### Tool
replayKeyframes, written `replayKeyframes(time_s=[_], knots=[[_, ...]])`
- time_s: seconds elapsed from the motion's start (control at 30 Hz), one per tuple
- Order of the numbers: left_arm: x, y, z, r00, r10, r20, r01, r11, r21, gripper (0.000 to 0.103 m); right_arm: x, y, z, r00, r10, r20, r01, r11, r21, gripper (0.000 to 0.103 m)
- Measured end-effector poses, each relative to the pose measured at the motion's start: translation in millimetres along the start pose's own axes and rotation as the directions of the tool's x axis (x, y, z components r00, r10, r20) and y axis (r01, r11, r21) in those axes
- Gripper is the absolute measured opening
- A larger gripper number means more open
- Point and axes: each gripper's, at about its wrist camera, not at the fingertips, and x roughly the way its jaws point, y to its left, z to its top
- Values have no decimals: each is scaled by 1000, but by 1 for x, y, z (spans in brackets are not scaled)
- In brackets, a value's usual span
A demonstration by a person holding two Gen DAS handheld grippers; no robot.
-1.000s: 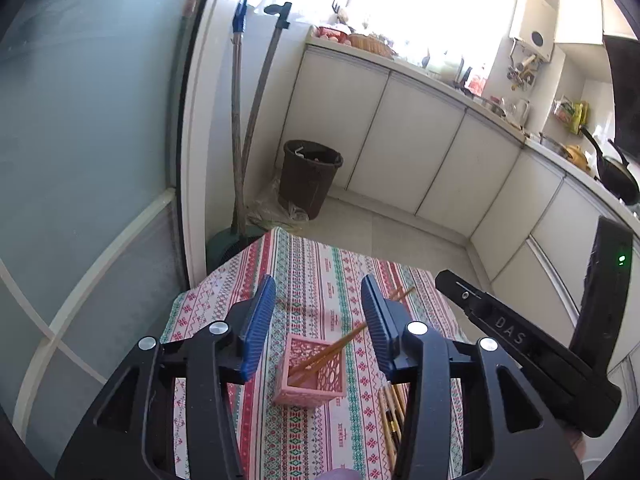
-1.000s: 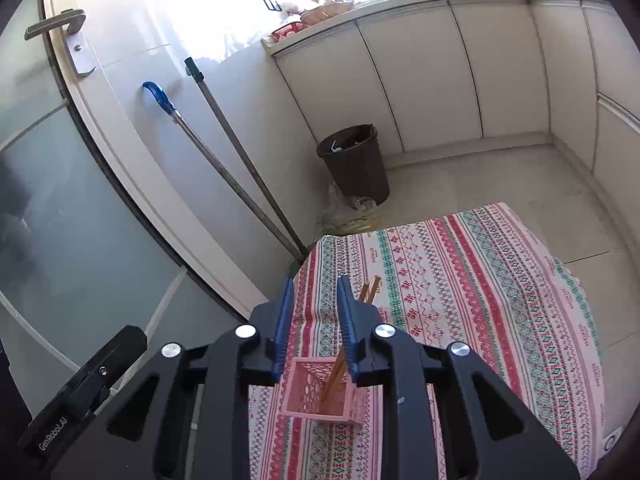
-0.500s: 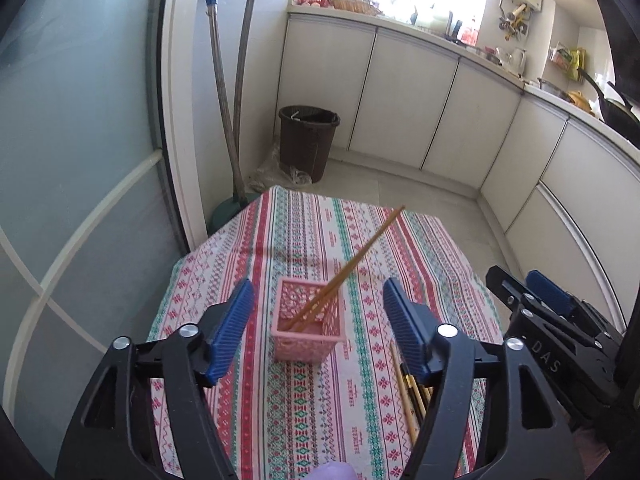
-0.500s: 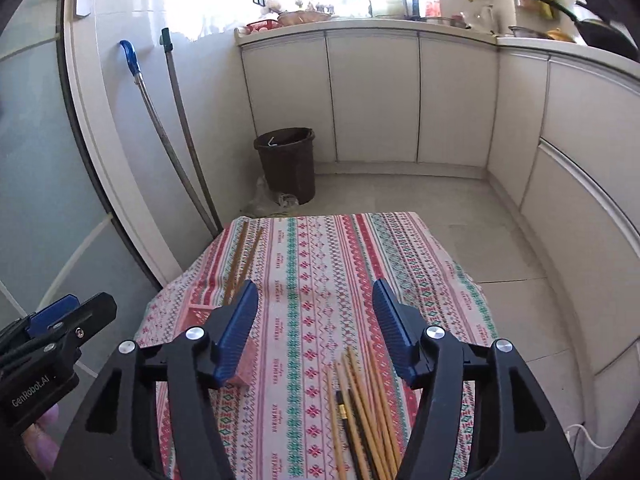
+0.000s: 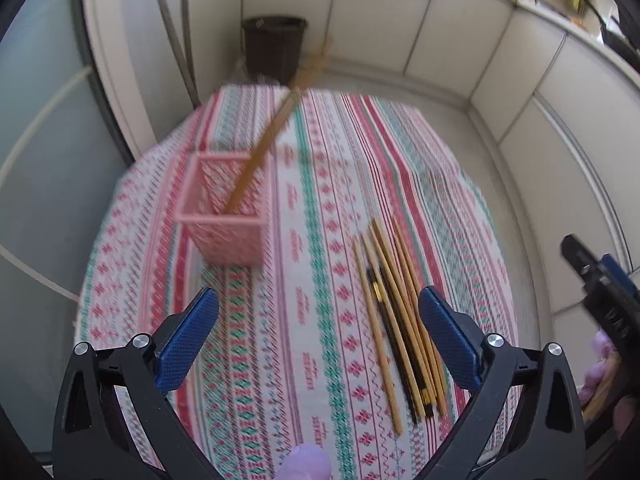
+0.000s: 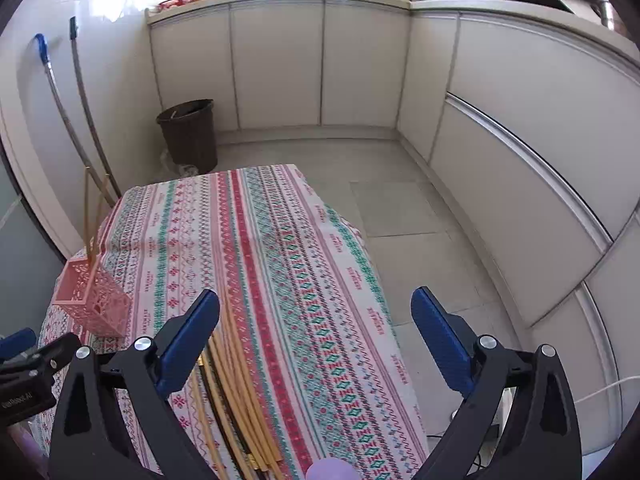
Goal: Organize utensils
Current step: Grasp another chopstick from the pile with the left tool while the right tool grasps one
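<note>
Both grippers — left gripper (image 5: 318,336) and right gripper (image 6: 316,338) — have jaws opening wide, nothing between them. Loose chopsticks (image 5: 400,320) lie just ahead of the left gripper; pink basket (image 5: 226,216) ahead-left on the tabletop (image 5: 320,200).

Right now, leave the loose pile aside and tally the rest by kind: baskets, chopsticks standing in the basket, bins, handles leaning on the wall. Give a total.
Pink basket: 1
Chopsticks standing in the basket: 2
Brown bin: 1
Long handles leaning on the wall: 2
Total: 6
</note>
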Motion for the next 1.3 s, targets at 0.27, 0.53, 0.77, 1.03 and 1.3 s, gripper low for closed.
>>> replayKeyframes(time_s=[0.27, 0.53, 0.77, 1.03, 1.3], knots=[[57, -21, -4, 984, -35, -177, 30, 999, -32, 96, 23, -42, 4, 993, -9, -116, 18, 997, 79, 96], [96, -22, 2, 968, -16, -251, -9, 995, -98, 96, 30, -40, 1, 987, 20, -157, -10, 998, 61, 96], [113, -28, 14, 981, 35, -191, -58, 991, -118, 64, 34, -42, 0, 983, 42, -181, -28, 996, 80, 96], [143, -34, 20, 980, 66, -187, -91, 988, -128, 48, 39, -50, 1, 980, 61, -190, -41, 993, 110, 96], [162, -45, 27, 977, 138, -166, -149, 987, -57, 28, 47, -59, 0, 971, 83, -224, -47, 986, 160, 96]])
